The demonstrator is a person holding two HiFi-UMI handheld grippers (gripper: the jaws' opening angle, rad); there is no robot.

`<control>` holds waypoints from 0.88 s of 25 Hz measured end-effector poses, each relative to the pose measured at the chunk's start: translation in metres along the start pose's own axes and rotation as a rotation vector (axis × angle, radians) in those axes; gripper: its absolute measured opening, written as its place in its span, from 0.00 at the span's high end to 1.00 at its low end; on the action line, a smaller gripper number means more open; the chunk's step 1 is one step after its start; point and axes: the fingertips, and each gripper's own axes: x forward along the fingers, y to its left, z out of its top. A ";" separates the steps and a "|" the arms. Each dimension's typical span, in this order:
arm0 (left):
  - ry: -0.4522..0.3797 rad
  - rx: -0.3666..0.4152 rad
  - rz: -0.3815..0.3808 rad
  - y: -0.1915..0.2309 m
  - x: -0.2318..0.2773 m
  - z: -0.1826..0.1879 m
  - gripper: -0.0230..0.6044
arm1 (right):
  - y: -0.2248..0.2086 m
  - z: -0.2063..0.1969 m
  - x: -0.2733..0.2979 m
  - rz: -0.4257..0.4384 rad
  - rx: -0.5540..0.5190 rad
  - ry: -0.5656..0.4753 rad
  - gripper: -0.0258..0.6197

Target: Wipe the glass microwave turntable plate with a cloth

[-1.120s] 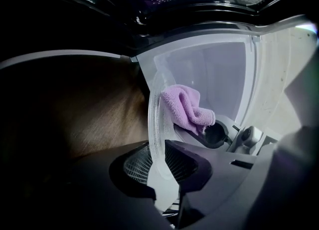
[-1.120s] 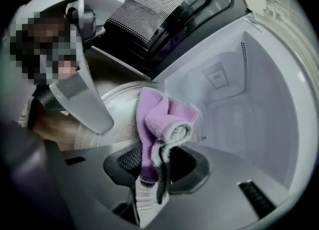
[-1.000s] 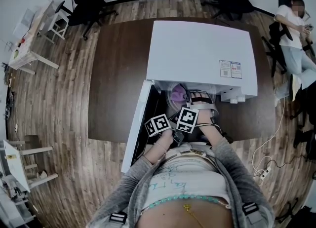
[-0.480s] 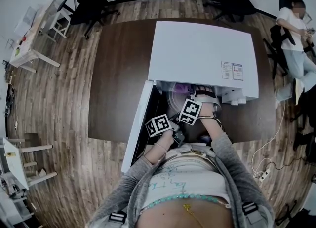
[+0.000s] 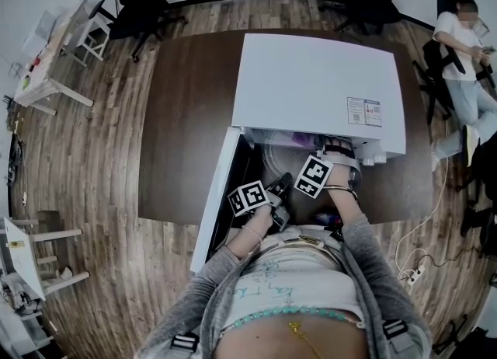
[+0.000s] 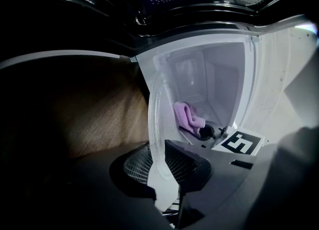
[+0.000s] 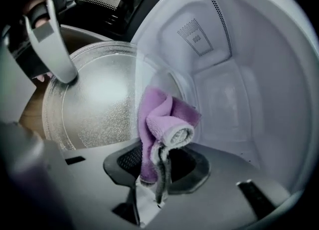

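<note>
1. Jaws of the left gripper [image 6: 162, 170] are closed on the rim of the glass turntable plate [image 6: 153, 119]. The plate stands on edge between the ribbed pads and rises straight up from them (seen edge-on in this view, as a thin clear arc).
2. The right gripper [image 7: 160, 169] has its jaws pinched on a folded purple cloth [image 7: 162, 122]. The roll of cloth sticks up out of the jaws and shows a paler hem at the fold.
3. In the right gripper view the plate's pebbled face is turned toward the camera, left of the cloth. The cloth overlaps the plate's right edge, but I cannot tell whether it presses on the glass. One finger [image 7: 50, 50] of the left gripper bites the rim at the upper left.
4. Both grippers work at the open front of the white microwave [image 5: 318, 78], whose door [image 5: 213, 194] is swung out to the left. The microwave sits on a dark brown table [image 5: 182, 116].
5. In the head view the plate is barely discernible, and the grippers' tips are lost behind their marker cubes [image 5: 248, 198] and the microwave's top edge.
6. A red-and-white label [image 5: 363, 109] on the microwave's top is too small to read
</note>
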 end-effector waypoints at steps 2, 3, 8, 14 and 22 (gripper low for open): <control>0.001 0.001 -0.001 0.000 0.000 0.000 0.86 | 0.004 -0.005 -0.003 0.003 -0.011 0.015 0.78; 0.001 0.002 -0.002 -0.001 0.000 0.000 0.86 | 0.006 -0.007 -0.004 0.006 -0.011 0.020 0.77; -0.002 -0.004 0.002 -0.001 -0.001 0.001 0.86 | 0.014 -0.011 -0.011 0.010 -0.031 0.030 0.78; -0.002 0.000 0.001 0.000 0.001 0.001 0.86 | 0.025 -0.018 -0.017 0.020 -0.035 0.036 0.77; 0.001 -0.010 0.004 0.001 0.001 0.000 0.86 | 0.037 -0.024 -0.025 0.041 -0.036 0.035 0.77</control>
